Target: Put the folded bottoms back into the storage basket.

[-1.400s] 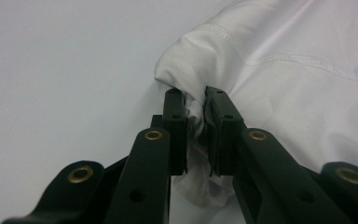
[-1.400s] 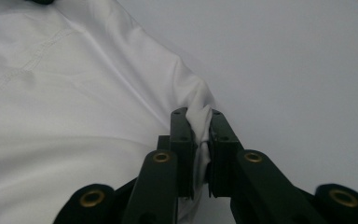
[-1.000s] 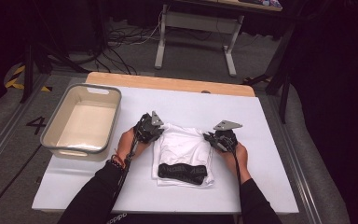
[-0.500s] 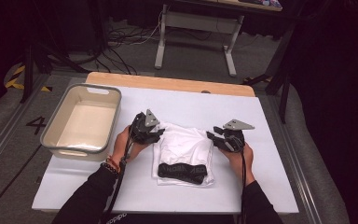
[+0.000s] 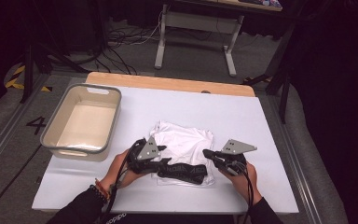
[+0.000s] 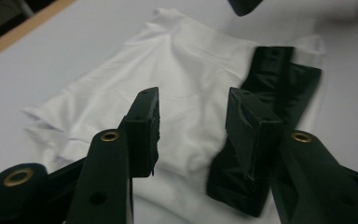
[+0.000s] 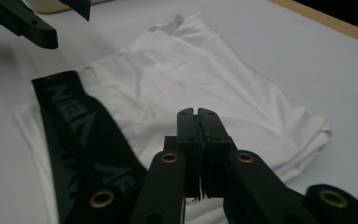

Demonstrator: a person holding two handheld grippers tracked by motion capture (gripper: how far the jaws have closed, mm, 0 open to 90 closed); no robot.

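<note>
The folded white cloth [image 5: 184,144] lies mid-table, its black band [image 5: 184,171] at the near edge. Both hands have pulled back toward it. The left gripper [image 6: 193,119] has just closed a bit but stays apart, holding nothing. The right gripper [image 7: 197,114] has snapped together, empty. I think a fold is done.

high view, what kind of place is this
Probably a lab or workshop set up for recording, not a home: a white table on a bare grey floor, loose cables trailing behind it, and yellow-black hazard tape on the floor at the left.
</note>
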